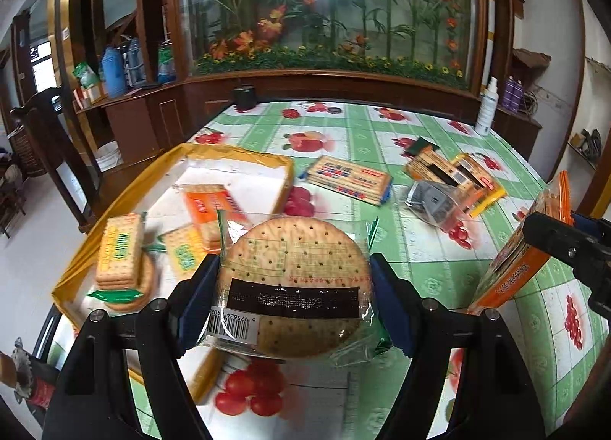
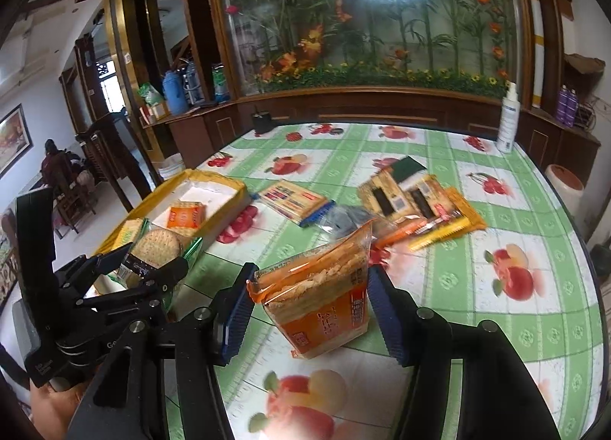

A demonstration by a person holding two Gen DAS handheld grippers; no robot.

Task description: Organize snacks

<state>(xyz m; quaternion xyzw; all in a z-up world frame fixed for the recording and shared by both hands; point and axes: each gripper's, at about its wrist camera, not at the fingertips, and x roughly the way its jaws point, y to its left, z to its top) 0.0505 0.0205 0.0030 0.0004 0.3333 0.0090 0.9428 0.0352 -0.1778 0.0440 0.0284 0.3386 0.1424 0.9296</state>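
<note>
Both grippers carry a snack. Our left gripper [image 1: 294,287] is clamped on a round biscuit pack [image 1: 294,279], its pads pressing the clear wrapper at the two sides, with the barcode end turned toward the camera. Our right gripper [image 2: 309,306] is closed on an orange cracker pack [image 2: 324,298], which stands tilted between the pads, its crimped top leaning up and away; the right pad meets the pack's edge and the left pad touches the wrapper's corner, so we judge it gripped, though lightly.

From the left wrist view the round pack hangs over the near corner of the yellow tray [image 1: 172,157], which lies ahead and to the left. Inside the tray we see a green-labelled cracker stack [image 1: 120,249], a second green pack [image 1: 183,249] and an orange pack [image 1: 214,207] lying flat. The tray's long axis runs away from us toward the far left, with bare white floor at its far end.

That decides the coming move, as we judge it: the left hand is much nearer the tray and need only go forward and down, while the right hand must cross leftward past the left gripper.

Further out on the surface [image 2: 496,325], several packs lie loose: a blue-striped cracker pack [image 2: 294,201], a grey pouch [image 1: 431,199] and a cluster of yellow and orange packets [image 2: 427,207].
</note>
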